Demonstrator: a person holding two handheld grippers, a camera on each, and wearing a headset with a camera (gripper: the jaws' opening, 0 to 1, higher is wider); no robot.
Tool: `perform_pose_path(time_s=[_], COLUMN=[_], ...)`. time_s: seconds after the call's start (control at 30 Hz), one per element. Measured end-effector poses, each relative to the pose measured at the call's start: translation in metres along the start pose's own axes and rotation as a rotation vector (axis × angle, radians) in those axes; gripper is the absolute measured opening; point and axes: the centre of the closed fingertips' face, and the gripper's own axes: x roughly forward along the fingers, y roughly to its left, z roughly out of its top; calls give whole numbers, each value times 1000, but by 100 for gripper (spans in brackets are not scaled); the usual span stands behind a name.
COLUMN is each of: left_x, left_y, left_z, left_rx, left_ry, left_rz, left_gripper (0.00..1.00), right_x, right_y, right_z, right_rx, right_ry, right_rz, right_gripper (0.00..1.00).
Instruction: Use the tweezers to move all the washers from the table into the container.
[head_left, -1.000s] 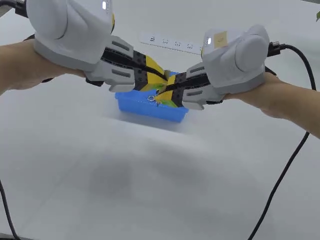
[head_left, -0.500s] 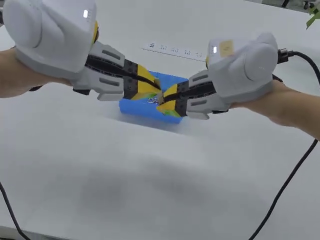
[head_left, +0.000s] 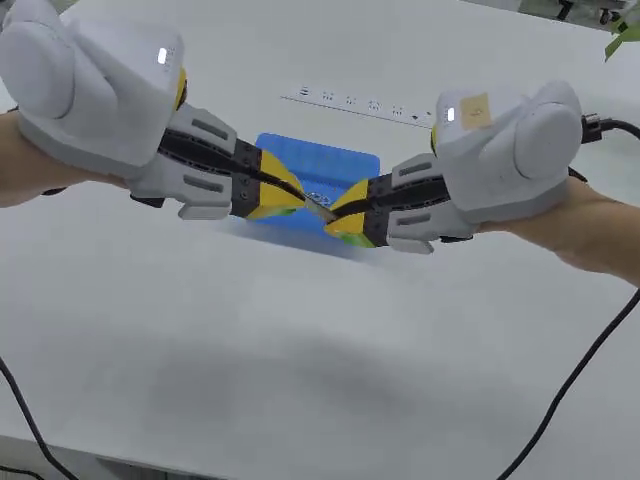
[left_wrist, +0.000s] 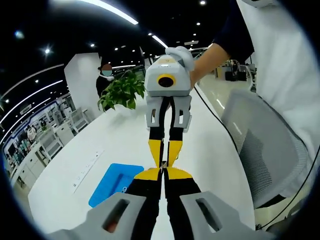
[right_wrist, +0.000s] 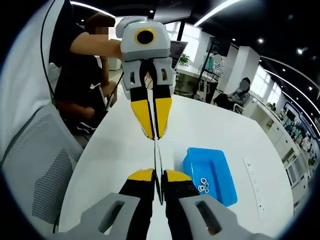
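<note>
WORKBENCH: At the left of the head view, the left gripper (head_left: 299, 194), grey-bodied with black jaws tipped in yellow, reaches in above the white table (head_left: 300, 350). Its jaws are pressed together on one end of the tweezers (right_wrist: 156, 160). These are a slim strip of bare, silvery metal that bridges the short gap to the opposite tool and is held clear of the tabletop.

Behind the meeting jaw tips sits the container (head_left: 310, 163), a shallow, bright blue rectangular tray resting flat on the table. The tweezers hang just beside its near side. In the right gripper view, the washers (right_wrist: 203, 185) lie inside it as a small cluster of shiny silver rings bunched toward one end, touching or nearly touching one another. The rest of the blue floor is bare.

To the right, the right gripper (head_left: 332, 210) points back at its partner. Its jaws are likewise closed tight — clamped on the other end of the tweezers, whose strip runs down between them. Beyond the tray a white power strip (head_left: 362, 104) lies flat on the table, well apart from it.
</note>
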Motion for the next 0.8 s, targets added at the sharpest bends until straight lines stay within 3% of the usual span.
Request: perform_pose_path(time_s=[0.13,0.27,0.43,0.8], left_x=[4,9,16,41], left_y=[-4,-6,-6,-11], left_z=[-10,-26,-32,-76], left_rx=[-20,-17,-38,-79], left_ry=[13,68,70,162], left_rz=[-9,-27,-40,-78], left_gripper=[6,5,5,5], right_x=[1,0,1,15], right_y=[4,5,6,6], right_z=[-5,-10,-18,-40], right_rx=[3,2,15,55], right_ry=[7,5,3,25], right_rz=[6,12,22,62], right_gripper=[7,7,7,7])
